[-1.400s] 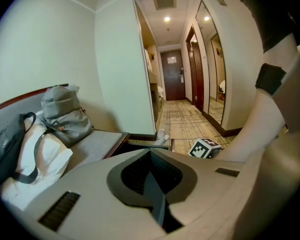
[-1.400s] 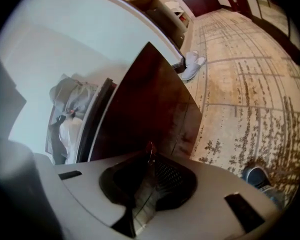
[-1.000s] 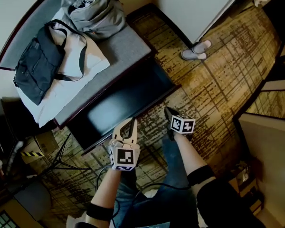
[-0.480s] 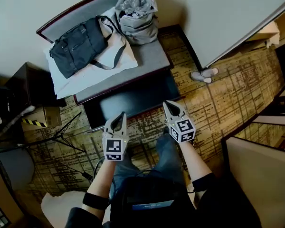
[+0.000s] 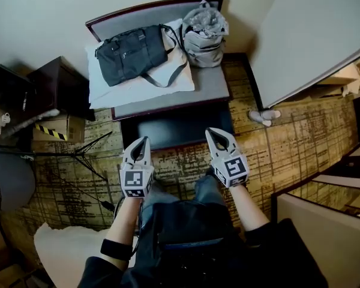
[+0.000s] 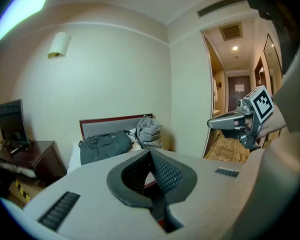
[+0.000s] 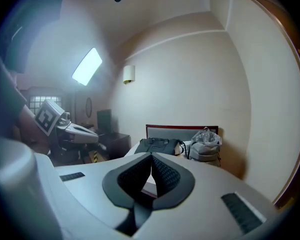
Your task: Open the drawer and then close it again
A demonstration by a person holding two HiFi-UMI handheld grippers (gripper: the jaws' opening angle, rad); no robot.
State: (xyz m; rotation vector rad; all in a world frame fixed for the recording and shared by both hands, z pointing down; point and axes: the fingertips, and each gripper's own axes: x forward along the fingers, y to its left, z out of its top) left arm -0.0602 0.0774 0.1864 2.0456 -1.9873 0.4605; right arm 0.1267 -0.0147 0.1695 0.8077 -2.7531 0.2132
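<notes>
Drawer (image 5: 181, 131) lies dark at mid-frame in the head view, under the bench (image 5: 211, 84) (flush or not, I cannot tell). Left gripper (image 5: 144, 140) and right gripper (image 5: 210, 132) hover apart from it, probably resting. Left gripper view: jaws together, empty. Right gripper view: likewise closed on nothing.

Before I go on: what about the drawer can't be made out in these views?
- Head view: the drawer is only a dark patch below the bench. Its handle and inside are too dark to tell, and how far out it stands is unclear.
- Left gripper view: the shut jaws of the left gripper hide the drawer.
- Right gripper view: the shut jaws of the right gripper hide it too.
</notes>
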